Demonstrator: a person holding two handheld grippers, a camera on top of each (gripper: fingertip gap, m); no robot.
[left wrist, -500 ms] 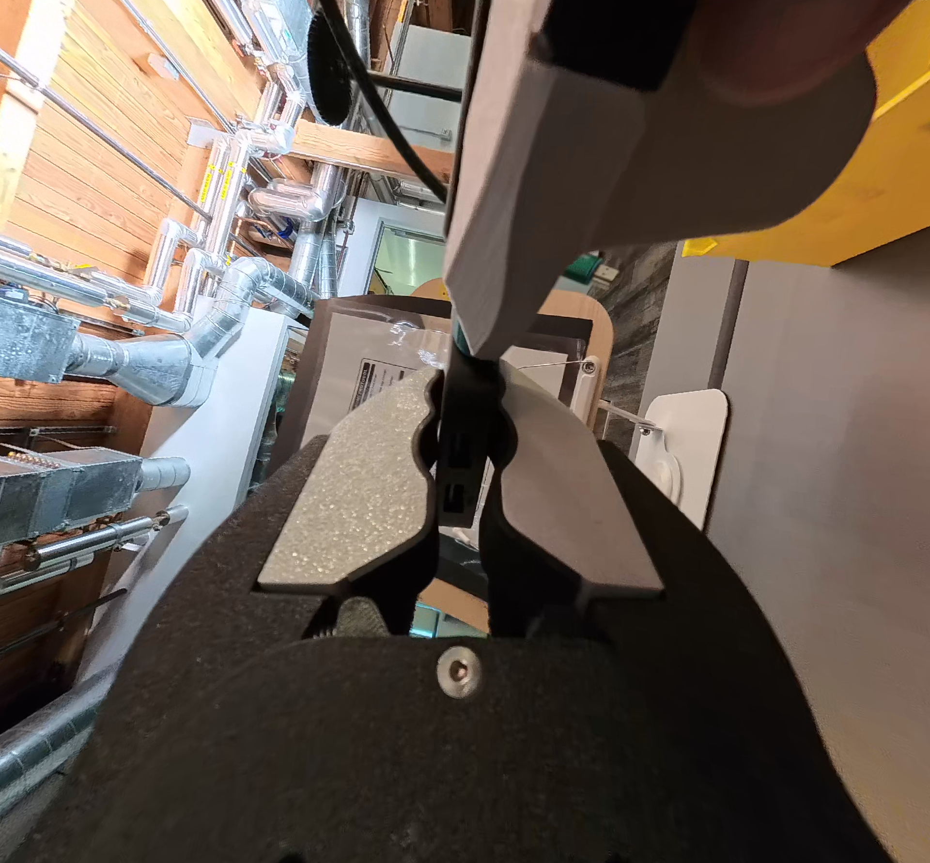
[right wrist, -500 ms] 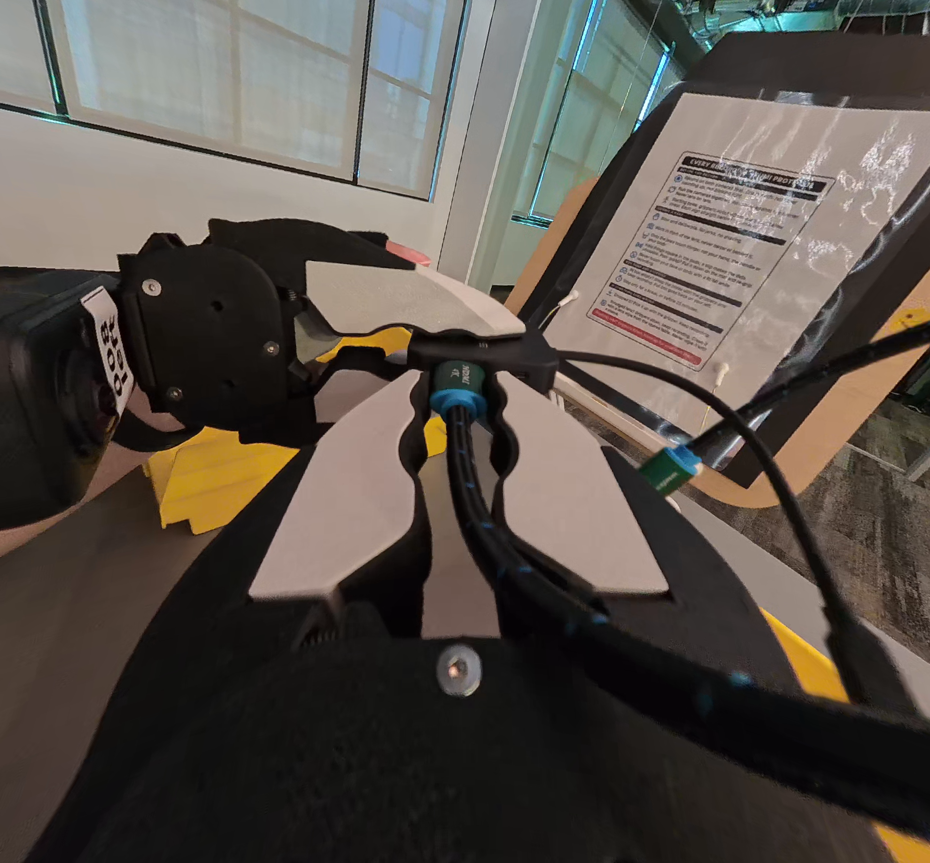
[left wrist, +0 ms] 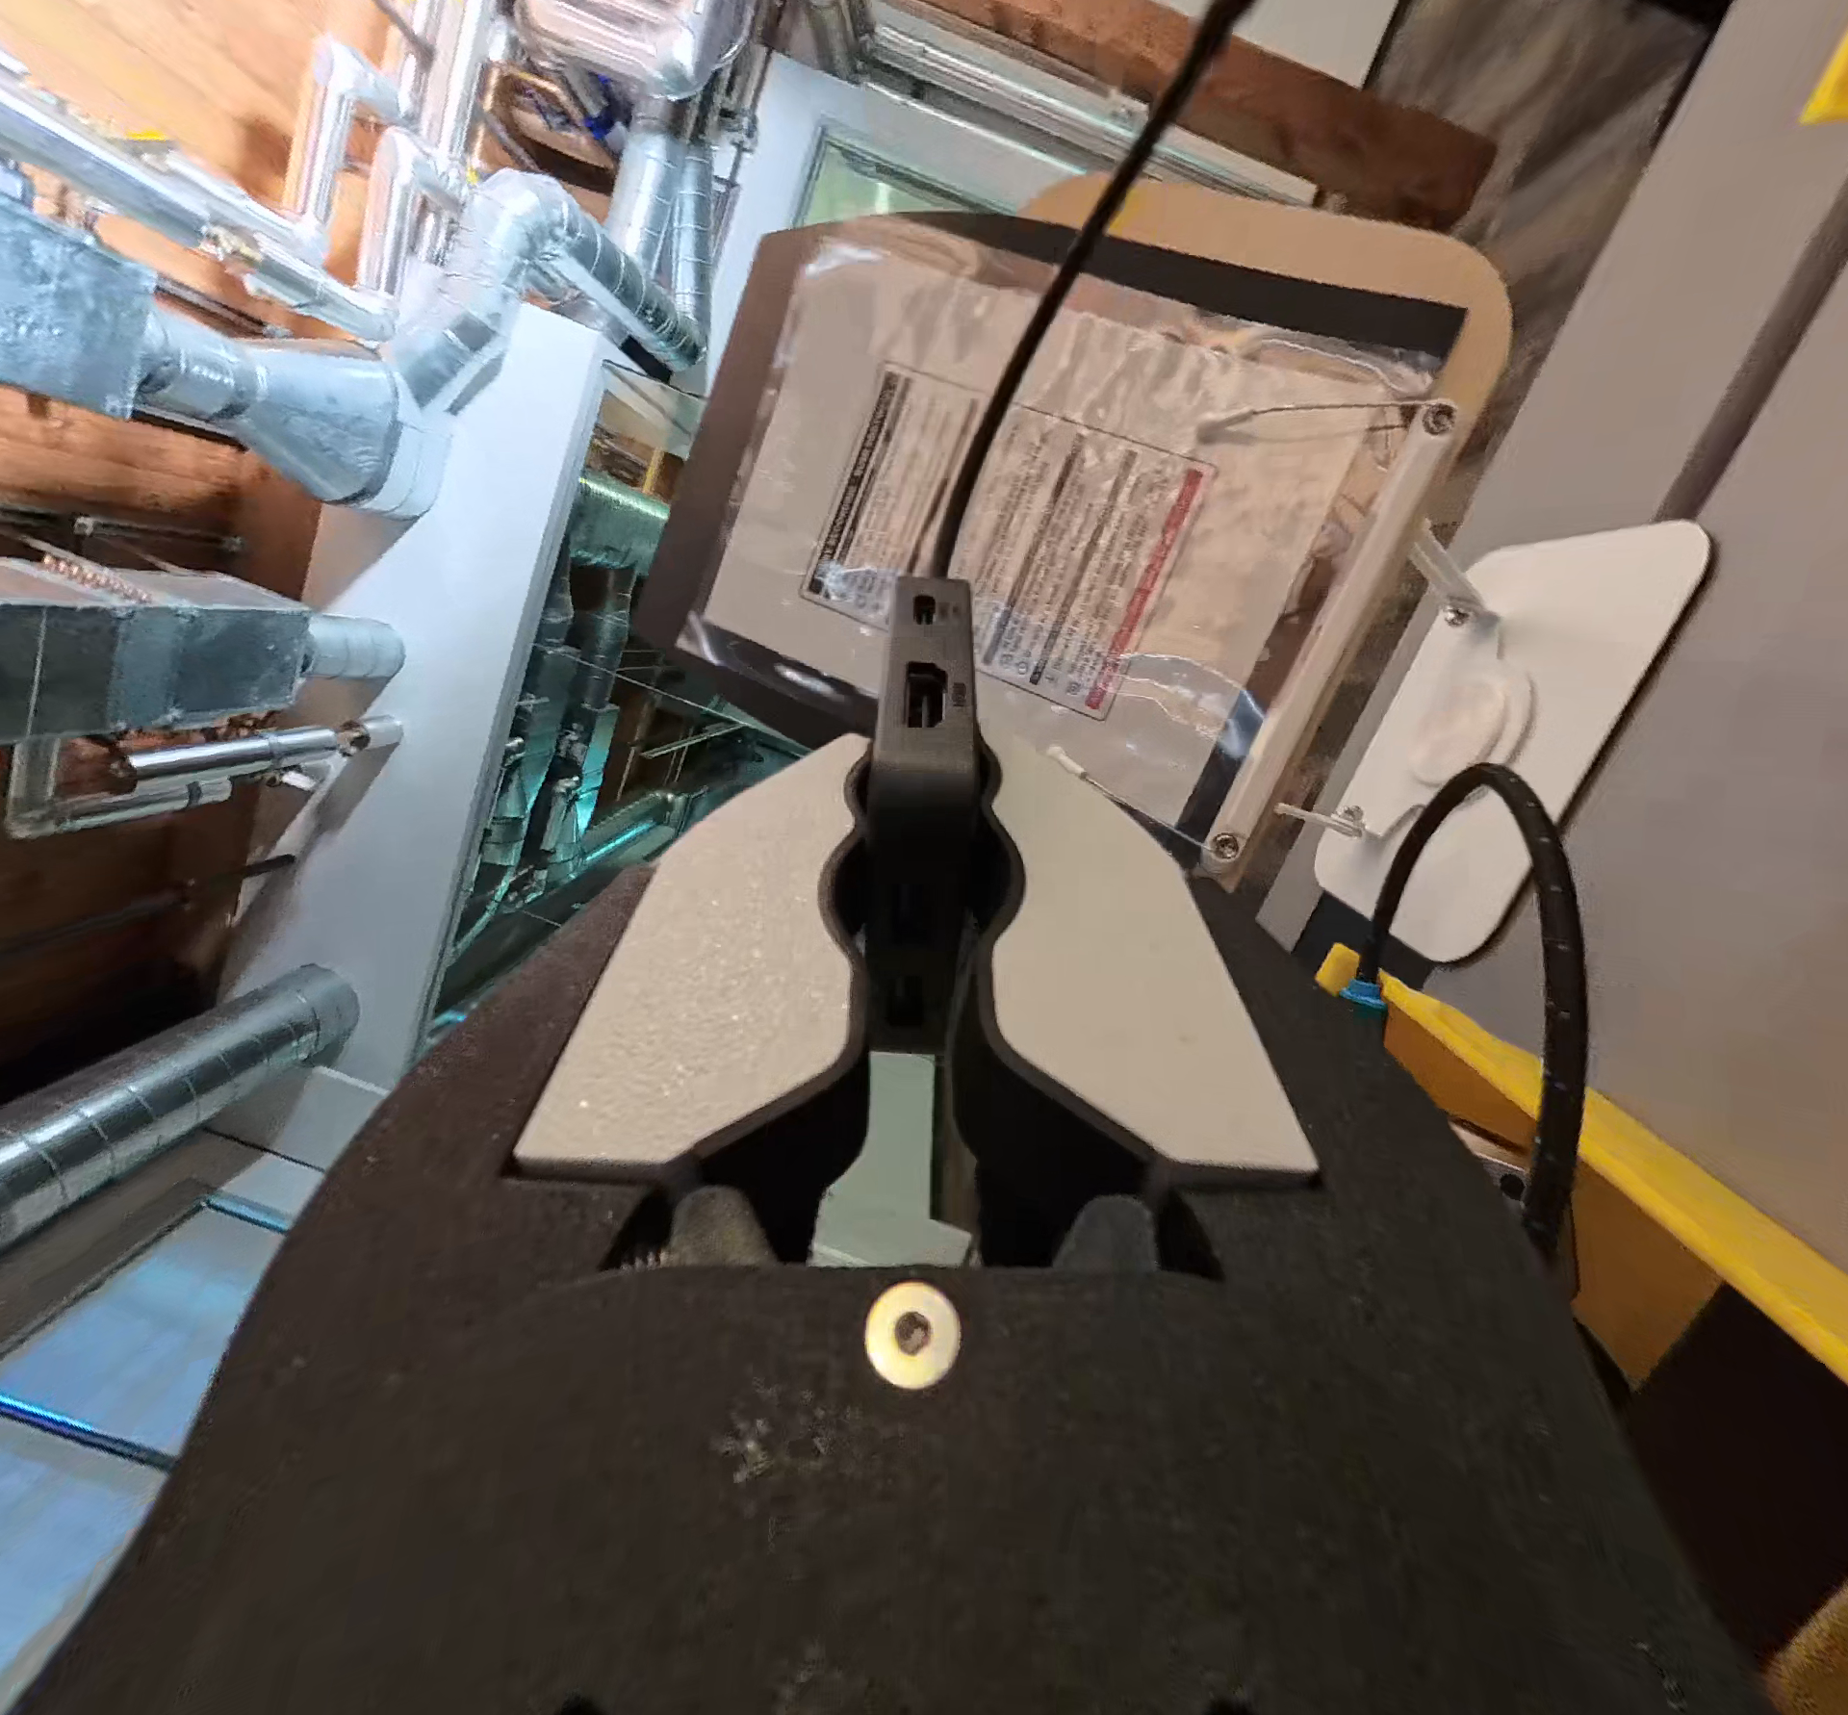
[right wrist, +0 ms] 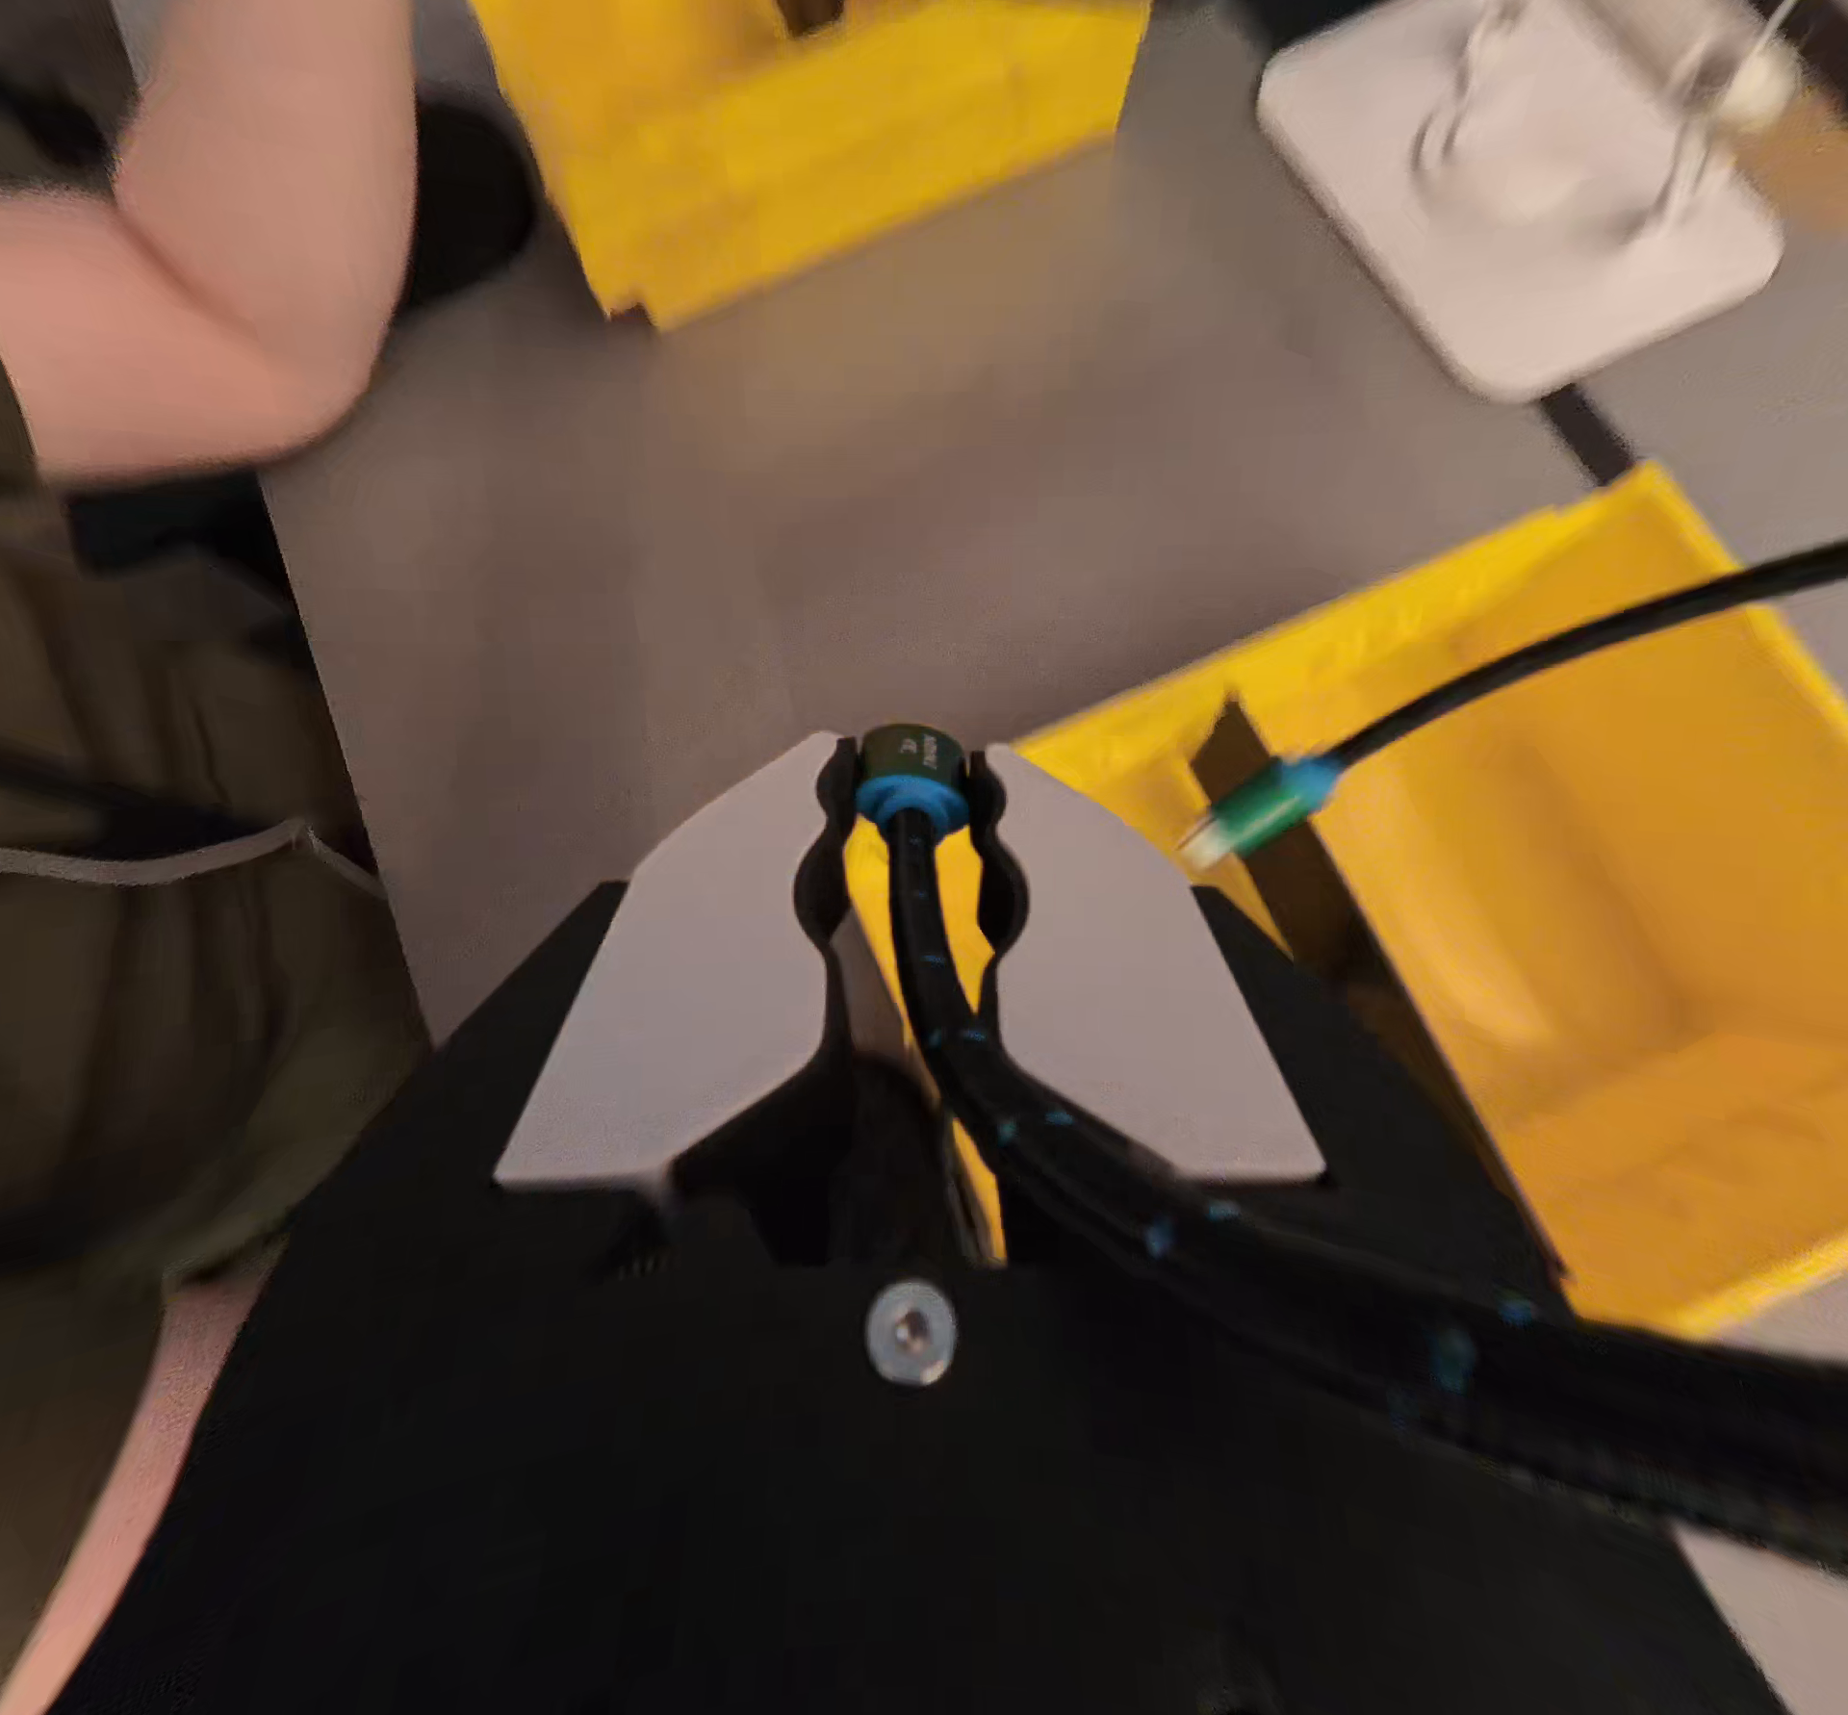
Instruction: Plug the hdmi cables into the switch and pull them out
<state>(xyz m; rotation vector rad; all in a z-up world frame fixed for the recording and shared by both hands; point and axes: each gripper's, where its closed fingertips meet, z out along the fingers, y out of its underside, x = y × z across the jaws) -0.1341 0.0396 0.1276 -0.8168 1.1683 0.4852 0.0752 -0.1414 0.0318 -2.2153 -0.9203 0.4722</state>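
Left hand-held gripper (left wrist: 920,797) pinches the black switch (left wrist: 922,747) between its grey fingers (left wrist: 720,957); the switch stands edge-on and sticks out past the tips, one open port facing the camera. A thin black lead (left wrist: 1060,267) leaves its far end and runs up out of view. No plug sits in the visible port.

Right hand-held gripper (right wrist: 910,767) is clamped on a cable plug (right wrist: 908,759), dark green barrel with a blue collar, right at the fingertips. Its braided black cable (right wrist: 1150,1197) trails back between the fingers and off to the lower right. The plug is held in the air over the grey bench (right wrist: 850,487), apart from the switch.

Just right of that gripper, a second plug (right wrist: 1265,802), green with a blue collar, hangs on its own black cable over a yellow bin (right wrist: 1550,1017) near the bench's right edge. Another yellow bin (right wrist: 800,117) sits toward the far edge, contents blurred. A white stand base (right wrist: 1520,217) is at the far right corner, carrying a laminated sheet (left wrist: 1060,517). A person's arm (right wrist: 220,267) shows at the left edge.
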